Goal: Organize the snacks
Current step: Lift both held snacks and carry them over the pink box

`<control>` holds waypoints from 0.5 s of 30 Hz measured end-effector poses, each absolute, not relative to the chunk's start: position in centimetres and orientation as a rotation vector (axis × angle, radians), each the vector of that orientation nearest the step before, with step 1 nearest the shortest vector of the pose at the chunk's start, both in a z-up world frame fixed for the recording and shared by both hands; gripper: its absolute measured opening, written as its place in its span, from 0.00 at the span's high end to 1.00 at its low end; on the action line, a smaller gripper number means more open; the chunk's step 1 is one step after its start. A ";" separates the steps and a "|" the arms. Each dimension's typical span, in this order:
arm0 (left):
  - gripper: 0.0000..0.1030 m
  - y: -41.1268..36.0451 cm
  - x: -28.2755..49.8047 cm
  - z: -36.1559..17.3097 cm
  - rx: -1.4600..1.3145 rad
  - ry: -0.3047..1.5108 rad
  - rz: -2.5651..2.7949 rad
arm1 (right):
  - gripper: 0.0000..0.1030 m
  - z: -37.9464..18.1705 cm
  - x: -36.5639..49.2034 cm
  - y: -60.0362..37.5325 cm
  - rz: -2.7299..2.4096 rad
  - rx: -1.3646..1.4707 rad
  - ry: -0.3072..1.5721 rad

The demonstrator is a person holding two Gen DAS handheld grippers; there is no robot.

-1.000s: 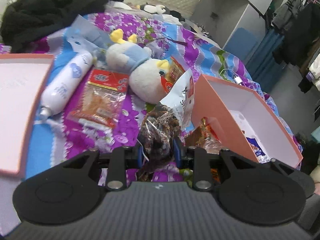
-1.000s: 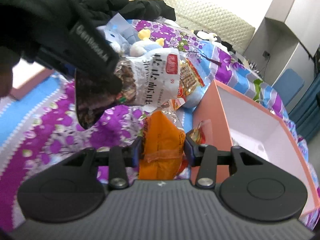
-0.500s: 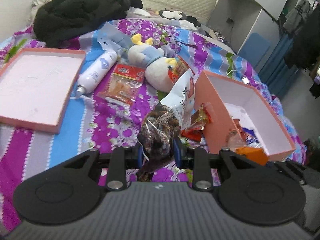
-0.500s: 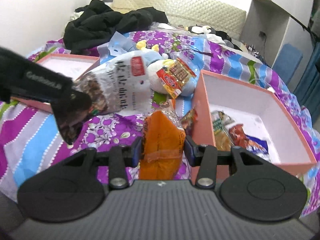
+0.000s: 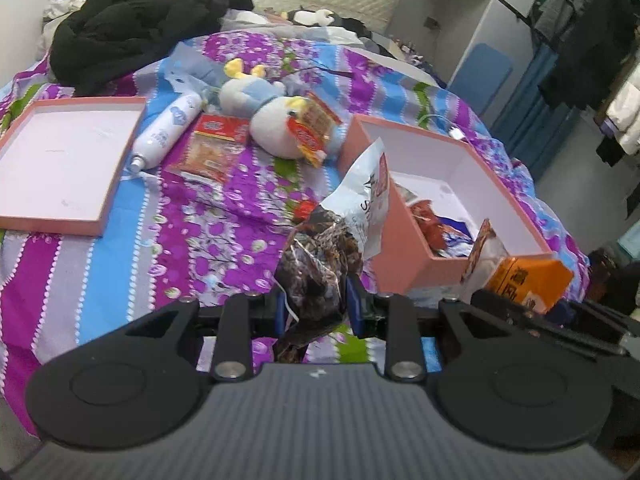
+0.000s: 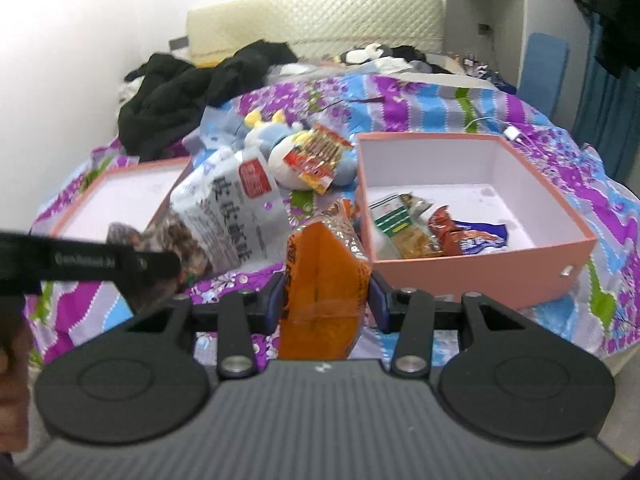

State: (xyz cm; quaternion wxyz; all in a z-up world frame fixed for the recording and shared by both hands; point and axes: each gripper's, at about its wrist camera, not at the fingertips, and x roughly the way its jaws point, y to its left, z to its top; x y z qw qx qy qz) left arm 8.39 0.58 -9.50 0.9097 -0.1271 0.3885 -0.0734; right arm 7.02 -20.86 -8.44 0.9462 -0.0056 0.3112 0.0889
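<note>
pink box (image 6: 472, 276) holds few packets; left gripper (image 5: 316, 306) clamps silver bag (image 5: 356, 204), right gripper (image 6: 326, 300) clamps orange bag (image 6: 324, 276); two packets (image 5: 212, 148) unboxed.

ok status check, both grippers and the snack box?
Left gripper shut on silver snack bag. Right gripper shut on orange snack bag. Pink box open, partly filled. Plush toy behind, not blocking.

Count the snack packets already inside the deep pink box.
3 visible in the pink box, all at its near-left corner: a green-labelled packet, a red packet beside it, and a blue-and-white packet rightmost. More may lie hidden beneath.
</note>
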 end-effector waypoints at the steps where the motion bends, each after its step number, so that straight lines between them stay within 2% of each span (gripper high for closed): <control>1: 0.68 0.1 8.1 -9.2 -0.266 0.802 -0.157 | 0.55 -8.1 6.6 -21.4 0.174 -0.003 0.627; 15: 0.68 -7.3 8.8 -6.8 -0.211 0.804 -0.297 | 0.55 -6.4 5.2 -27.3 0.089 0.083 0.613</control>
